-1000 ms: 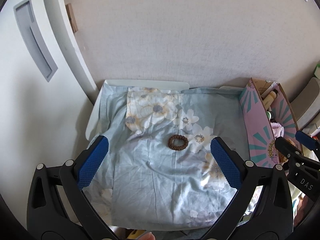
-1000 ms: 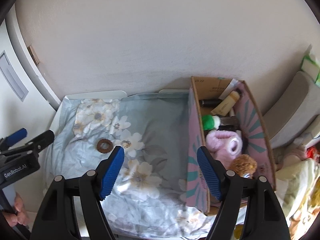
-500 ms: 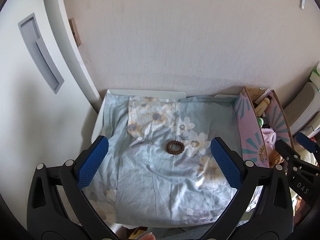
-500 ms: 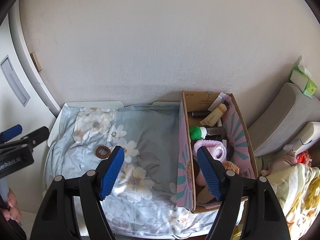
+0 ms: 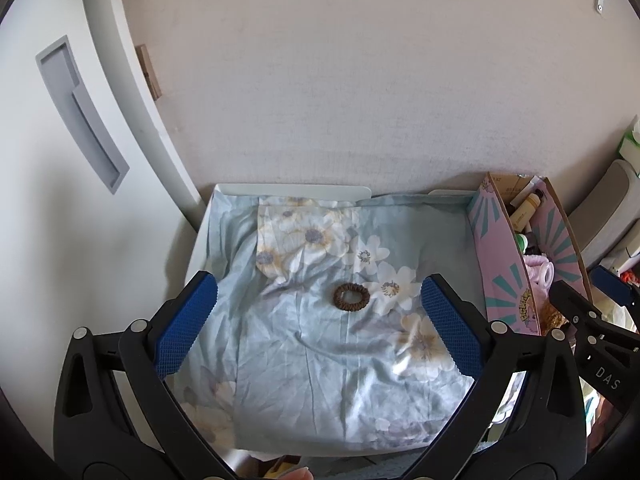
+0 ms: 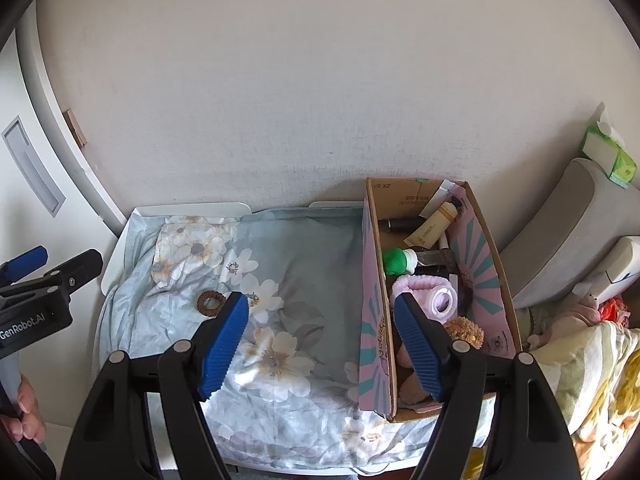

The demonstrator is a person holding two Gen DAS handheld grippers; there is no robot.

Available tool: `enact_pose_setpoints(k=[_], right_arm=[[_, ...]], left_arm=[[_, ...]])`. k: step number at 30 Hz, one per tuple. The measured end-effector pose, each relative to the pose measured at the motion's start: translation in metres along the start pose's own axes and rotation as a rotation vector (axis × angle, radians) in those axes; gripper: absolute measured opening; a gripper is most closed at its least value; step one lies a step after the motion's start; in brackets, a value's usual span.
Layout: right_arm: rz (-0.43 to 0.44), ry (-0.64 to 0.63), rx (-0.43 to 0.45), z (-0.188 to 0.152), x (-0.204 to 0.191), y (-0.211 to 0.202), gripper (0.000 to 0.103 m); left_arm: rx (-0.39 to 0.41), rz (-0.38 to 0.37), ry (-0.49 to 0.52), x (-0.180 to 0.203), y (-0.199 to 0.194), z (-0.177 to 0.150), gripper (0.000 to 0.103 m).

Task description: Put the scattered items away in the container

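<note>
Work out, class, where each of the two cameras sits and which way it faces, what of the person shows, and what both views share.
Left wrist: on the left gripper, looking down over its open blue-padded fingers at the floral blue cloth; the right gripper pokes in.
Right wrist: on the right gripper, open, facing the pink cardboard box; a hand shows.
Shared: the brown ring-shaped hair tie, cloth and box.

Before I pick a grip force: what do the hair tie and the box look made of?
Hair tie: brown, matte, ribbed coil, probably fabric-covered elastic or soft plastic. Box: cardboard, raw brown inside with printed lettering, pink-and-teal print outside, thin bare edges.
</note>
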State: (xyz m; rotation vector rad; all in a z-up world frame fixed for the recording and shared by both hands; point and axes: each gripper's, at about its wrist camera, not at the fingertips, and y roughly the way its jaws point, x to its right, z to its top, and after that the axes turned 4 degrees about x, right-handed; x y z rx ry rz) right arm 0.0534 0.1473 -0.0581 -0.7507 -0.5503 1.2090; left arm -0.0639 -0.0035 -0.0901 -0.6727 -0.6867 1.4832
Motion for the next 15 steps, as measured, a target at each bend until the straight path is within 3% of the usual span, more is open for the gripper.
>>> enact_pose_setpoints(k=[15], right_arm=[[0.000,0.003,-0.008,-0.0046,-0.0018,-0.0010,0.071]], left_arm=[[0.023,0.010,0.022,-0.0001,-0.0021,0.0003,0.102]])
